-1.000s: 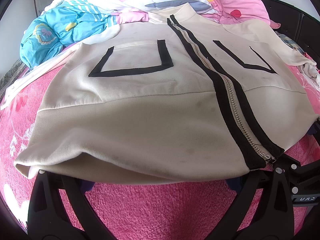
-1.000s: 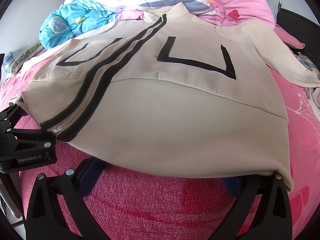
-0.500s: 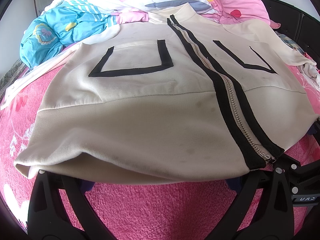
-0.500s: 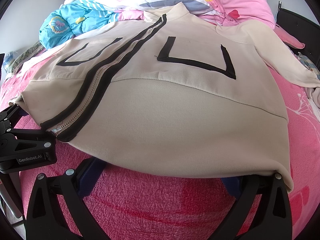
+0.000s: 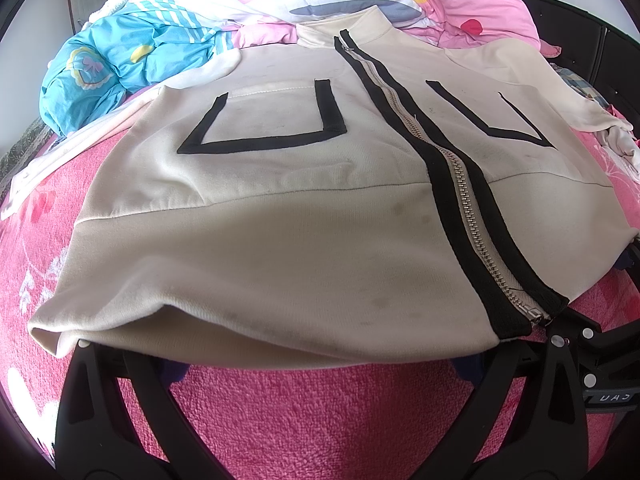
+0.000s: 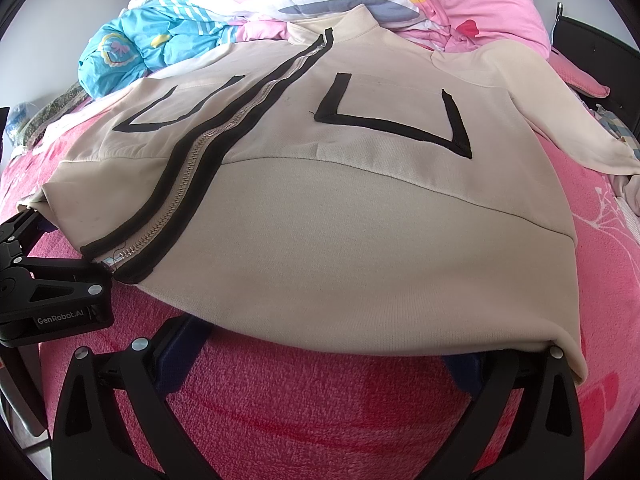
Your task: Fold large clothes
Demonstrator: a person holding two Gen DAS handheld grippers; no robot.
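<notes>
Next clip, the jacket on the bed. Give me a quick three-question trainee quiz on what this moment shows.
1. True or false: the cream jacket lies front up with its zipper closed.
2. Which part of the jacket do the open left gripper and open right gripper frame? A collar, B bottom hem, C sleeve cuff.
3. Fill in: the jacket lies on a ____ blanket.

Key: 1 true. 2 B; each gripper's fingers straddle the hem edge, spread wide. 3 pink.
</notes>
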